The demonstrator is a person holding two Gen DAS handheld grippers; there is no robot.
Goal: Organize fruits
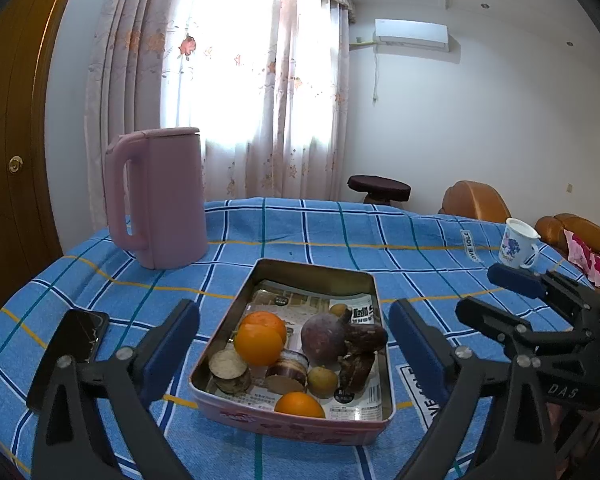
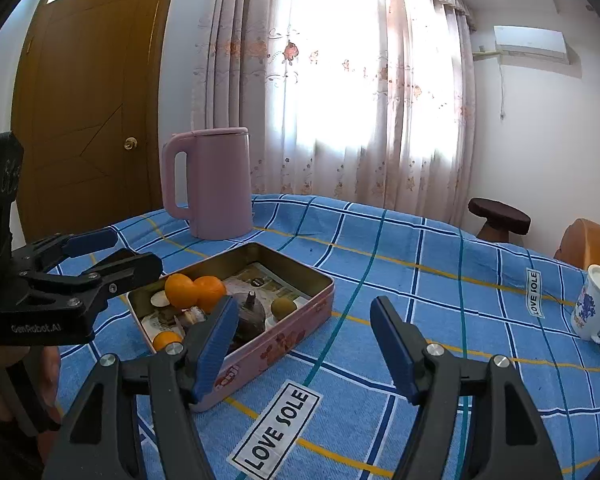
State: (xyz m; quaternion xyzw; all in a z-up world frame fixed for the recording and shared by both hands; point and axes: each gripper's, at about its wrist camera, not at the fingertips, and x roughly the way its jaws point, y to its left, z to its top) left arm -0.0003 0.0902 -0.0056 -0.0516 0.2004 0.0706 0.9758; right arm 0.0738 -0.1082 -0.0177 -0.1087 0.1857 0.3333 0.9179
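At the far left of the left wrist view a dark phone (image 1: 70, 354) lies on the blue checked tablecloth (image 1: 340, 236), its near end hidden behind the left gripper (image 1: 294, 350). Behind it stands a pink kettle (image 1: 158, 198). The left gripper's jaws are spread wide and grasp nothing; they straddle the near end of the tin tray (image 1: 316, 270), one blue pad on each side, apart from its walls. The fruits sit inside the tray on printed packets: two oranges (image 1: 260, 338) pressed together at the left, a third orange (image 1: 299, 405) against the near wall and partly cut off by it, a round purple fruit (image 1: 322, 340), a small greenish fruit (image 1: 322, 381), and dark brown lumps (image 1: 358, 358) too unclear to name. Cut round pieces (image 1: 230, 368) lie at the near left corner. To the right the right gripper (image 1: 496, 294) hangs over the cloth, jaws parted and empty; in its own view its left finger hides part of the tray. A painted mug (image 1: 516, 244) stands at the far right.
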